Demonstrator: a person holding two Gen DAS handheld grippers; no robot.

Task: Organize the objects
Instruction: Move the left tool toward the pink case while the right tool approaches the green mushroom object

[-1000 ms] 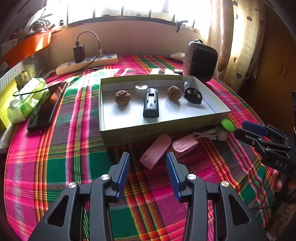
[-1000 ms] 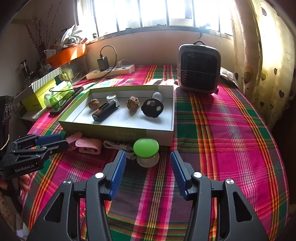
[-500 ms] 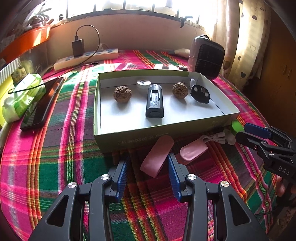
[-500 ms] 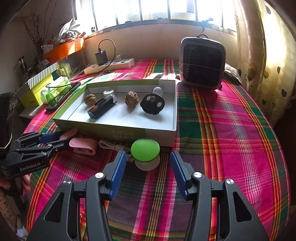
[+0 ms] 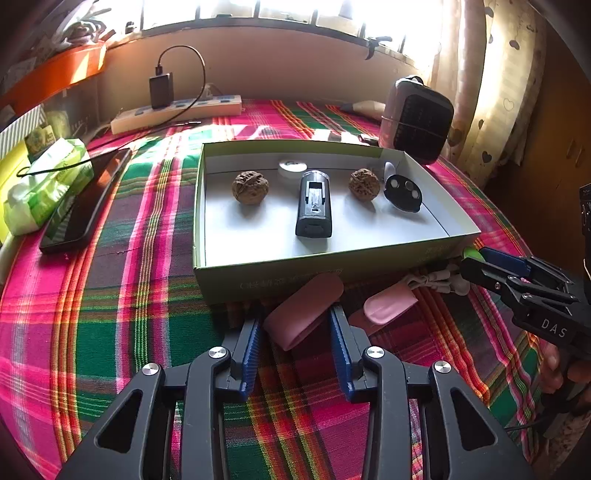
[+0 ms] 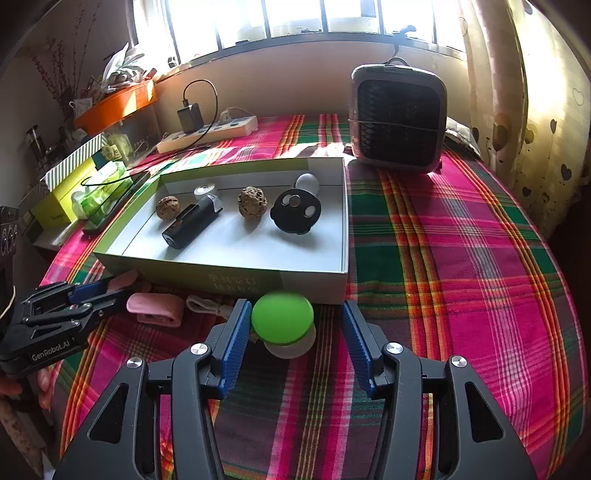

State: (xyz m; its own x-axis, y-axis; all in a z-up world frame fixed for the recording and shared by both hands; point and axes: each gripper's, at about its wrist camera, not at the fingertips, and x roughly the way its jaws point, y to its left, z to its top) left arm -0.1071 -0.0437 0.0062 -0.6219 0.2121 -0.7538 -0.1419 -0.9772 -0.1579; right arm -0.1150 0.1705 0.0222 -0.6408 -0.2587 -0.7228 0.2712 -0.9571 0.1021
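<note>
Before the box (image 5: pixel 258 284), the pink case (image 5: pixel 303 312) is bracketed by closing left jaws, not yet clamped; right jaws stand apart; an off-centre squeeze could eject it.

Sunlit barred window (image 6: pixel 295 18), heart-print curtain (image 6: pixel 535 110), plaid-clothed table (image 6: pixel 461 258)

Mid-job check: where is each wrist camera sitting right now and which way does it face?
Left wrist: on the left claw, angled down at the pink case between its fingers; right claw and fingers of the hand holding it at right.
Right wrist: on the right claw, angled down at the green-topped gadget; left claw at left.
Shared: the box, heater, plaid cloth.
</note>
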